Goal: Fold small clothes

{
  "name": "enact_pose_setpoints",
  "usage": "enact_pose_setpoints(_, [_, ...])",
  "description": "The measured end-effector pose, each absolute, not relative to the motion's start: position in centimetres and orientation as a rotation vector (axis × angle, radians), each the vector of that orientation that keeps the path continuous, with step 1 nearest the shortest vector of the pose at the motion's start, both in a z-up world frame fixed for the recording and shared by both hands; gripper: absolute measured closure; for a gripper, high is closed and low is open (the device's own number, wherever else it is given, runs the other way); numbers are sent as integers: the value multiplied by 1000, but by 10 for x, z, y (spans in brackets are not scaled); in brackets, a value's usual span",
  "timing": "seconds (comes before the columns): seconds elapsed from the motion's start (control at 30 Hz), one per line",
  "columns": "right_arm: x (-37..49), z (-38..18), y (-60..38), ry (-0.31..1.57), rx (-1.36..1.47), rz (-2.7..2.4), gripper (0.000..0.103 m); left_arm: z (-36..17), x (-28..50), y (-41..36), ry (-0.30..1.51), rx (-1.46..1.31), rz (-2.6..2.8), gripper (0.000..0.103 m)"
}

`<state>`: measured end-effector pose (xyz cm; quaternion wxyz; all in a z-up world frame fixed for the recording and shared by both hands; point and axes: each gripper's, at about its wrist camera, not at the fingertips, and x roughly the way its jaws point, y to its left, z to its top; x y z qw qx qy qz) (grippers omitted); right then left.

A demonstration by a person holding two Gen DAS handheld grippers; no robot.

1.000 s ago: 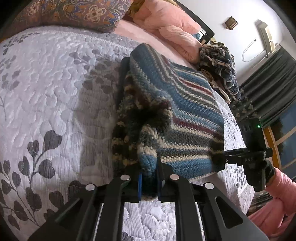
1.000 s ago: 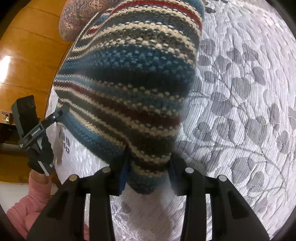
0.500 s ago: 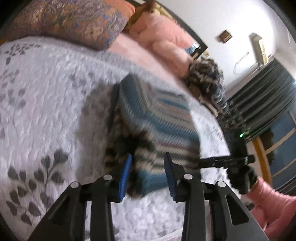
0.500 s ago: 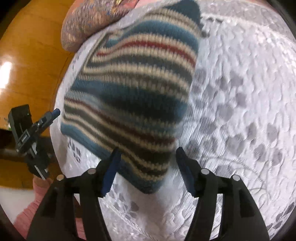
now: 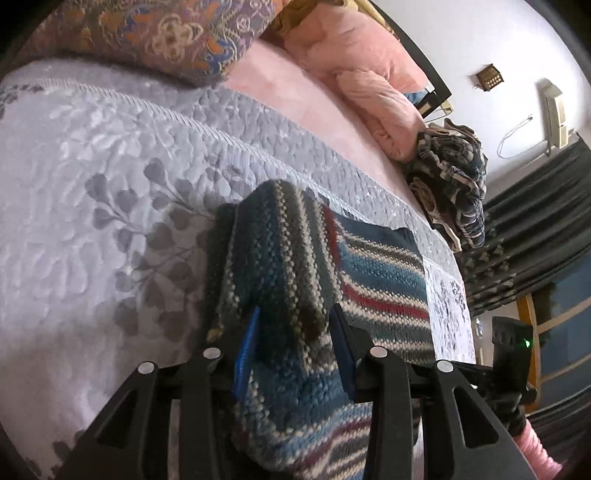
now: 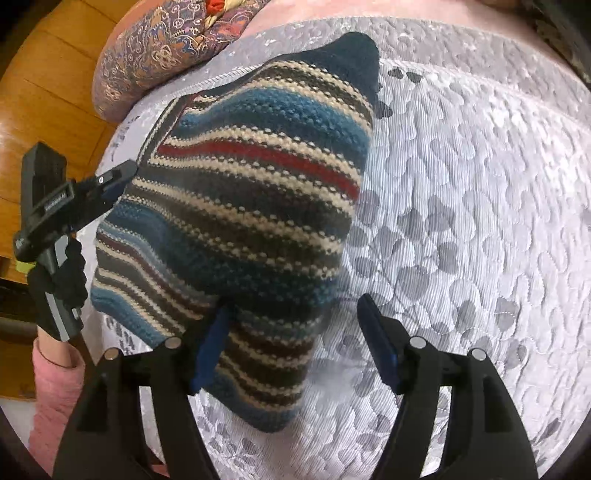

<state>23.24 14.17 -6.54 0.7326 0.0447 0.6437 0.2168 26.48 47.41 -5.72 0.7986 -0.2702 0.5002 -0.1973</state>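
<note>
A striped knit garment (image 5: 373, 273) in blue, cream, dark grey and red lies folded on the grey quilted bedspread (image 5: 92, 192). My left gripper (image 5: 293, 341) is open, its blue pads on either side of the garment's near folded edge without pinching it. In the right wrist view the same garment (image 6: 251, 206) lies flat, and my right gripper (image 6: 295, 343) is open over its near corner. The left gripper (image 6: 62, 199) shows at the garment's left edge, held by a gloved hand. The right gripper (image 5: 511, 354) sits at the far right of the left wrist view.
A patterned pillow (image 5: 147, 33) and pink bedding (image 5: 369, 85) lie at the head of the bed. A pile of dark checked clothes (image 5: 450, 177) sits near the bed's far edge. Dark curtains (image 5: 528, 229) hang beyond. A wooden floor (image 6: 44, 85) lies left of the bed.
Both grippers were shut on the garment's edge a second ago. They have opened and let go, and the garment now rests folded on the bedspread.
</note>
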Motion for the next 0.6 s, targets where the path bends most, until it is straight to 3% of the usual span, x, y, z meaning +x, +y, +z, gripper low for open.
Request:
enact_pose_setpoints(0.1, [231,-66,146,1417,83,458,35,-57,270,471,1066,-572,-406,84])
enact_pose_setpoints(0.17, [231,-68,150,1418,80,452,35,-58,270,469,1072,-545,-381,90])
enact_pose_setpoints(0.6, [219,-67,157,1361,-23,422,35,-73,257,475,1049,-452,-386,89])
